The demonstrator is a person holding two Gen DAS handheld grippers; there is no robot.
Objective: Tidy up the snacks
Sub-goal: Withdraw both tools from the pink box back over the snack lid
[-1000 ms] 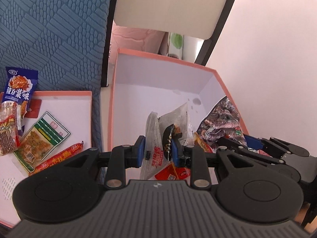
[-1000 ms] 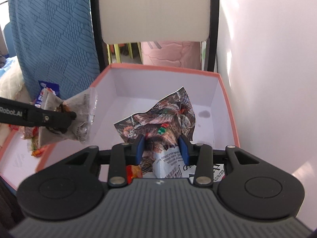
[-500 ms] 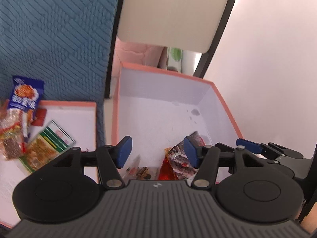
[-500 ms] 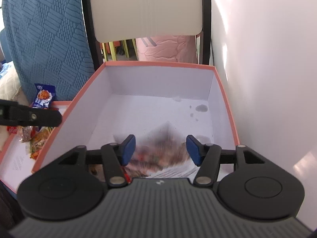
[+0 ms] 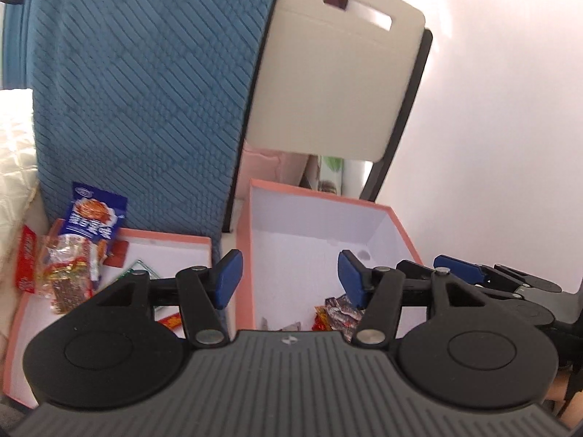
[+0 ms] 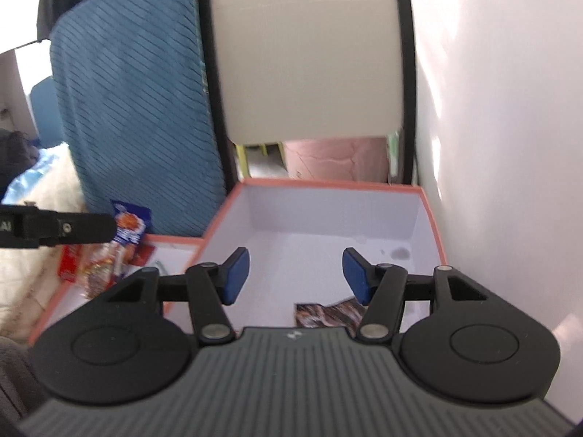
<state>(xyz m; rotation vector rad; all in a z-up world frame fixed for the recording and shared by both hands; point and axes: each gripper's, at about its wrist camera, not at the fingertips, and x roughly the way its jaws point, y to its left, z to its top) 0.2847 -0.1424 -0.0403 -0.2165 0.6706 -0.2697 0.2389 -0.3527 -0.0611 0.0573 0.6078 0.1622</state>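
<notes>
Left hand-held gripper (image 5: pixel 288 276): spread, empty, above box (image 5: pixel 313 225). Right hand-held gripper (image 6: pixel 295 275): spread, empty, likewise. Boxed snacks (image 5: pixel 339 315): near edge of box floor. Loose snacks (image 5: pixel 73 255): lid tray (image 5: pixel 175 245), far-left corner. Step, judged: between transfers. Next: left reaches tray, pinches a packet.

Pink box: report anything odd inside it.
The pink box has dark stains on its white floor near the far right corner, like dried drips. The snack packets lie jumbled at the near end. Nothing else stands out.
</notes>
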